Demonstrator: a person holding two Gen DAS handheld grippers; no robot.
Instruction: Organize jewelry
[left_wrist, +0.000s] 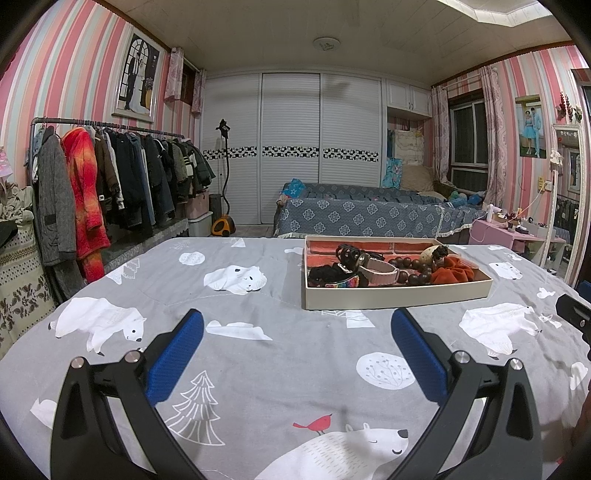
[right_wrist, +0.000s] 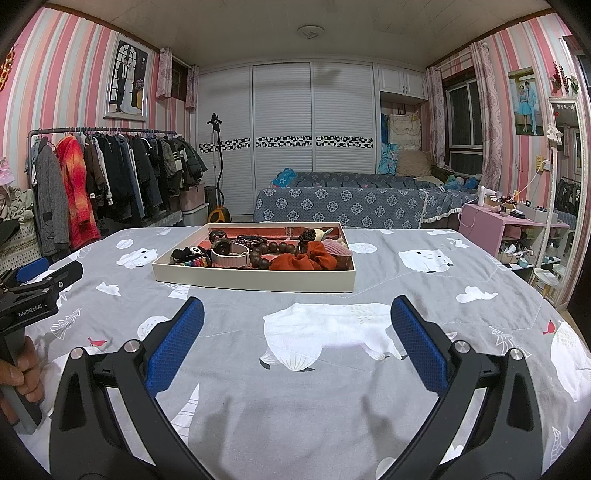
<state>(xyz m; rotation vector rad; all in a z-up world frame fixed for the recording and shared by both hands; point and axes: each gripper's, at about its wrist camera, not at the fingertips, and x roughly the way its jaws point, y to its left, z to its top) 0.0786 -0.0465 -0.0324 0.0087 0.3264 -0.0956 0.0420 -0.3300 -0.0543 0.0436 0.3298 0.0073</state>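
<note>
Pink-striped walls and a rail of hanging coats frame the grey quilted bedspread with white polar bears (right_wrist: 325, 328) that I work over. Ahead of both my tongs sits the shallow cream cardboard tray with a red lining (right_wrist: 255, 282), and all the jewelry I can see lies heaped inside it: a string of dark wooden beads (right_wrist: 264, 254), a rust-orange fabric scrunchie (right_wrist: 303, 261), a pale pink watch strap (right_wrist: 231, 258) and black hair ties (right_wrist: 188, 254). My left gripper (left_wrist: 297, 332) and right gripper (right_wrist: 297, 325) both hover spread wide, holding nothing. Whether sorting is ahead or finished, I cannot judge. Any pick wants one piece taken cleanly, clear of tangled neighbours.
</note>
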